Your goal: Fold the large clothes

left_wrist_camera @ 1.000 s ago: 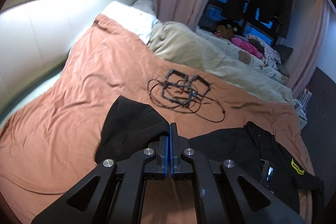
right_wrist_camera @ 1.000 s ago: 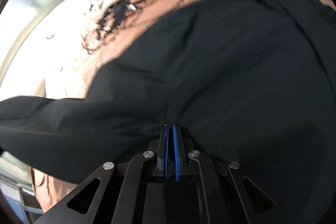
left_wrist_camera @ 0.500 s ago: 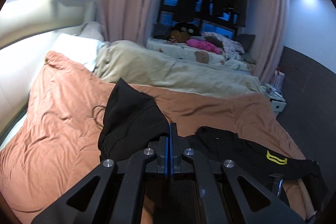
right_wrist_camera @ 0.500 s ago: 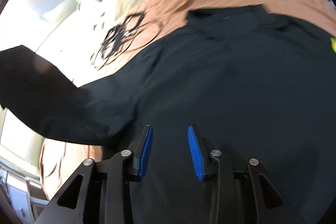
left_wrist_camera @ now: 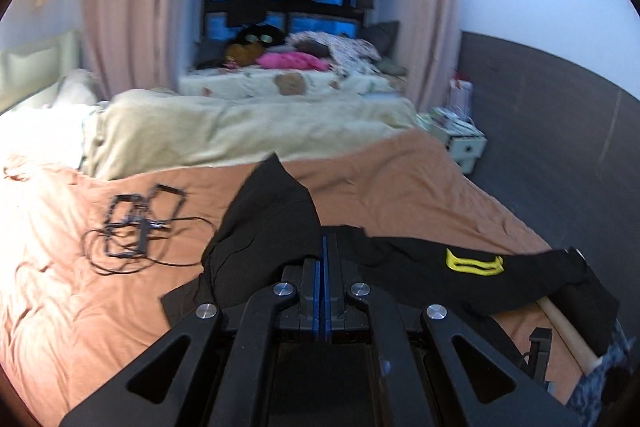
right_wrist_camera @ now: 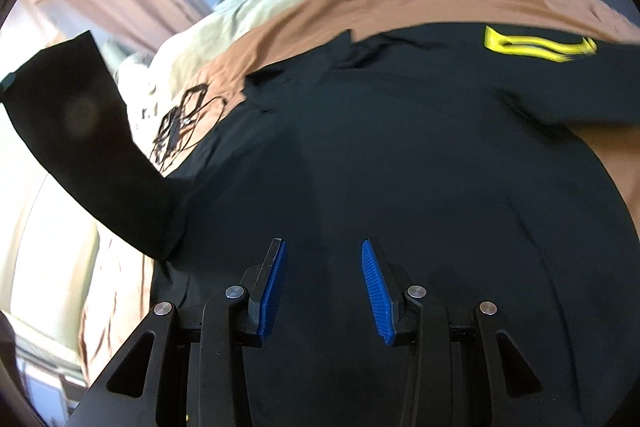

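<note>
Left wrist view shows your rust-orange quilted bedspread (left_wrist_camera: 392,187) filling mid-frame, the large black garment with a yellow patch (left_wrist_camera: 440,267) across lower right. Your left gripper (left_wrist_camera: 325,247) is clamped on its sleeve; lay that flat inward. Your right gripper (right_wrist_camera: 324,279) hangs parted, empty, above the cloth.

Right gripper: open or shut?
Open: right gripper, blue pads apart, nothing between them, over the black shirt.

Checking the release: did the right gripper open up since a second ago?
Yes. The right gripper was shut on the black garment; its jaws have since opened and now stand apart above it, holding nothing.
</note>
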Demonstrator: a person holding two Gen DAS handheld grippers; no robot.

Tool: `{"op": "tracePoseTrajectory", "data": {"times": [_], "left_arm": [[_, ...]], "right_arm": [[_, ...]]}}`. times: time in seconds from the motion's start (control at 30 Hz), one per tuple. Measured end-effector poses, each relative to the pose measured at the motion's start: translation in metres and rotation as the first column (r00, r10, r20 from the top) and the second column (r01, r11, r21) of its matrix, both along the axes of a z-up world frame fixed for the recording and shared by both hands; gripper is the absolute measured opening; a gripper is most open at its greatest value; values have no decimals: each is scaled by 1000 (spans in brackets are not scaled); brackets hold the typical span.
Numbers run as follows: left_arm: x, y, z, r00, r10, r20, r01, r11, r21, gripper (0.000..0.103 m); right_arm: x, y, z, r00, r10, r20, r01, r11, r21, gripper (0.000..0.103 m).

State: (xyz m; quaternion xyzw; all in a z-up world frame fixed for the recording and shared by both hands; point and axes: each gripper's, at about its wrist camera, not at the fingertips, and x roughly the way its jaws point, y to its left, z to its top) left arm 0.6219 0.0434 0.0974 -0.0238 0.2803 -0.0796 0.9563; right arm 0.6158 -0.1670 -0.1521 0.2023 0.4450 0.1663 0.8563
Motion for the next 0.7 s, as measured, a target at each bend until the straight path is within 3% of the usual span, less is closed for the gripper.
{"op": "tracePoseTrajectory", "data": {"times": [0.17, 0.23, 0.27, 0.3, 0.37, 0.5, 0.7], "left_arm": [[22, -46, -36, 983, -111, -143, 111, 994, -8, 4], [33, -62, -63, 957, -130, -261, 132, 991, -9, 10], [36, -68, -74, 948, -117, -295, 126, 992, 11, 25], [36, -72, -85, 941, -116, -318, 129, 991, 20, 57], [33, -76, -101, 932, -127, -341, 140, 990, 14, 103], [22, -65, -106, 932, -97, -348, 100, 995, -10, 103], [0, -17, -111, 938, -6, -346, 16, 1000, 26, 103]], "right_arm": [[-23, -43, -3, 999, -32, 16, 31, 998, 54, 41], [-32, -59, -9, 997, -70, 23, 67, 992, 102, 58], [-38, -68, -12, 995, -92, 27, 88, 989, 121, 69], [-41, -71, -15, 994, -108, 30, 103, 986, 131, 73], [-37, -73, -20, 995, -97, 6, 95, 988, 124, 74], [-37, -80, -18, 993, -119, 6, 117, 986, 118, 74], [-35, -66, -14, 997, -67, 23, 66, 996, 61, 74]]}}
